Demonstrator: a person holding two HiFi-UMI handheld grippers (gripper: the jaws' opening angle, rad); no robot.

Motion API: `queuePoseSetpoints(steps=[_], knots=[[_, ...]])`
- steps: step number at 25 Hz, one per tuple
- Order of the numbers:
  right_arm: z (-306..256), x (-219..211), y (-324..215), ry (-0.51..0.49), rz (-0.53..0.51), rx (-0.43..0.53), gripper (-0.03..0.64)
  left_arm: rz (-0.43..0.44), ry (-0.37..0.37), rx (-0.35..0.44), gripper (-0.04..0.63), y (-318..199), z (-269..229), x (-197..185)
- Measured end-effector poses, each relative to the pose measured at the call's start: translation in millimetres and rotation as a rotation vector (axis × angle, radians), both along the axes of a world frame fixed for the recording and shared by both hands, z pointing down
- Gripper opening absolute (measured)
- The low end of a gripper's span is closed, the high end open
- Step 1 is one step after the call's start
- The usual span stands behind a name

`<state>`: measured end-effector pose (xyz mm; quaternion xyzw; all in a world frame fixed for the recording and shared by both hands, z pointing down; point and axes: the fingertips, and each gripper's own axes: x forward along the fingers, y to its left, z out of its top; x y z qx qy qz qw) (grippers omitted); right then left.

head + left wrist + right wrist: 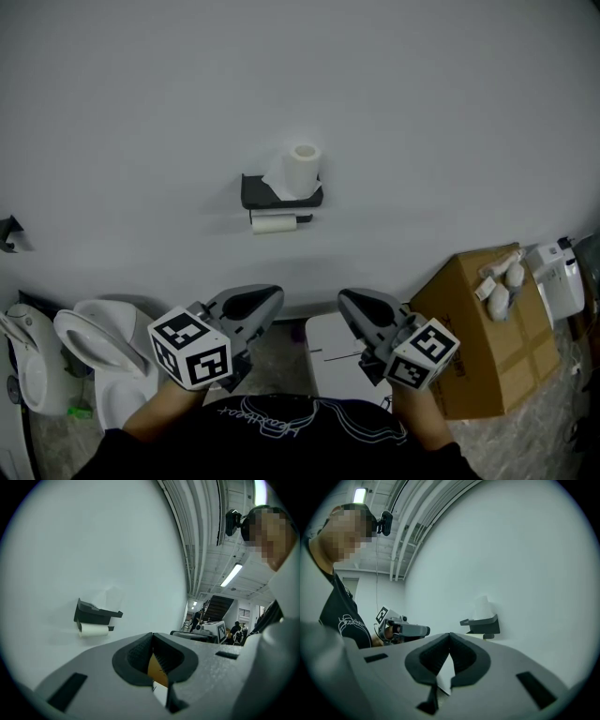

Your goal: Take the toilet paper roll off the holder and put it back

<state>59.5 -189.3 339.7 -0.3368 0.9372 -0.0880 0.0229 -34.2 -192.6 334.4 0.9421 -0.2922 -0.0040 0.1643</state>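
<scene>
A black wall holder (280, 195) is fixed to the white wall. One white toilet paper roll (302, 169) stands upright on its top shelf, and a second roll (273, 224) hangs on the bar beneath. The holder (95, 615) also shows in the left gripper view, the hanging roll (93, 630) under it, and the holder (482, 624) appears in the right gripper view. My left gripper (267, 302) and right gripper (352, 303) are held low, well short of the holder. Both are shut, their jaw tips touching, with nothing between them.
A white toilet (103, 356) stands at lower left. A cardboard box (478, 328) with small white items on top sits at right, a white device (557, 278) beyond it. A low white block (339, 364) lies between the grippers. Distant people (197, 618) stand in the background.
</scene>
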Motion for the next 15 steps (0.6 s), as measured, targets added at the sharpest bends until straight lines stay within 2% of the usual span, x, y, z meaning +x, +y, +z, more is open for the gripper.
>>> queuePoseSetpoints(steps=[6,15], knots=[[-1.7,-2.9,9.9,0.007,-0.036,0.01,0.003,-0.005,-0.009,-0.004,0.005,8.8,-0.2,2.1],[-0.7,7.7,18.3,-0.011,-0.023,0.011,0.003,-0.017,-0.016,0.004,0.005,19.6,-2.1,7.8]])
